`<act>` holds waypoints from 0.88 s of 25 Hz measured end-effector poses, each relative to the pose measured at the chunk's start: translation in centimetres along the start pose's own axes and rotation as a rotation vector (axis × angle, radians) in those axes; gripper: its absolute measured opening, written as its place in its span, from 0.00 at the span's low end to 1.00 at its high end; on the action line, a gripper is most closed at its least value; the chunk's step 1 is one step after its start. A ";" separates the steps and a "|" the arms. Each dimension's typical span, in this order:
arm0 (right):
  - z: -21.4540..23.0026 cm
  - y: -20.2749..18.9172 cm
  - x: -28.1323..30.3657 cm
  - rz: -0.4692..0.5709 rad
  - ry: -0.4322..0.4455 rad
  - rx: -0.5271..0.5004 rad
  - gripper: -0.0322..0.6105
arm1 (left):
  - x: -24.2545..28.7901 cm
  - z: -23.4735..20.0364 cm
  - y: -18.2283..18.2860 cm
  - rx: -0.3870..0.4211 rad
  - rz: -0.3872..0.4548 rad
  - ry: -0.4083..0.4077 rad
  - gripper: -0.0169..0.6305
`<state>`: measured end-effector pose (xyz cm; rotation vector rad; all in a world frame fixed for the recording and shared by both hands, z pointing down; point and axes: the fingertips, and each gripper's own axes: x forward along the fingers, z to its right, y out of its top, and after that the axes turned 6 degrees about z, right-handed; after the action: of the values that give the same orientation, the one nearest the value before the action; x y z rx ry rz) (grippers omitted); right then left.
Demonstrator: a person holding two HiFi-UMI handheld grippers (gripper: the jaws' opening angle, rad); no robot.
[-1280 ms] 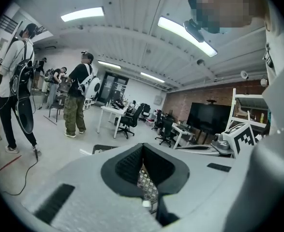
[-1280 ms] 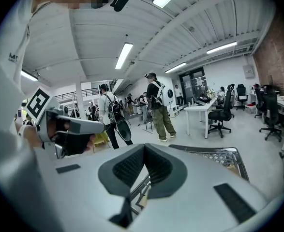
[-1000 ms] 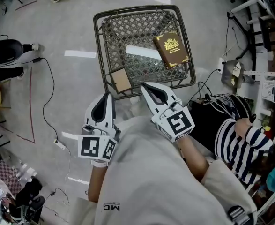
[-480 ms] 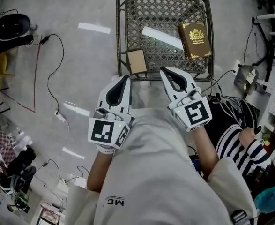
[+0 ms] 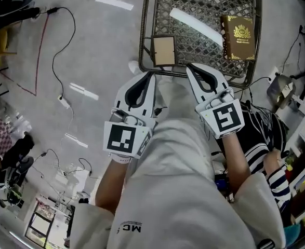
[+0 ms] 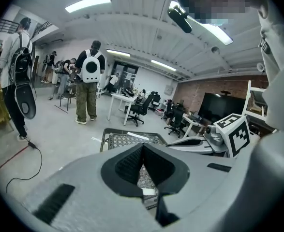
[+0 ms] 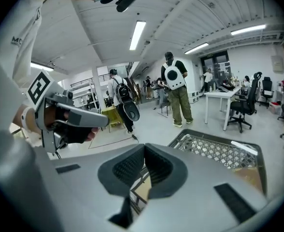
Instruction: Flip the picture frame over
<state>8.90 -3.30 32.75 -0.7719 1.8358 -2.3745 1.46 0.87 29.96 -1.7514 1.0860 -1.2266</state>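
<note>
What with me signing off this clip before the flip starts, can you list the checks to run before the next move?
1. Picture frame located, flat at the near-left corner of the mesh tray: ok.
2. Left hand-held gripper open to grasp: not ok, jaws together, nothing between them.
3. Right hand-held gripper open to grasp: not ok, jaws together, empty.
4. Frame clear of neighbours: ok, the book and white strip lie apart from it.
5. Which face of the frame is up: cannot tell.
6. Grippers at the frame: not ok, both sit at the tray's near edge, neither touching it.
</note>
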 end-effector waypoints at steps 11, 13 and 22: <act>-0.4 -6.8 4.4 -0.215 0.178 -0.271 0.08 | 1.2 -2.2 -6.2 -0.072 -0.080 0.068 0.06; -0.8 -8.0 5.1 -0.239 0.222 -0.306 0.08 | 1.3 -2.6 -7.3 -0.083 -0.090 0.078 0.06; -3.3 -12.6 7.5 -0.312 0.411 -0.403 0.09 | 1.7 -5.0 -10.6 -0.119 -0.101 0.135 0.06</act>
<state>4.29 0.99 46.45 -0.6720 2.5903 -2.5265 -0.56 2.90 41.44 -1.8544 1.1820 -1.3838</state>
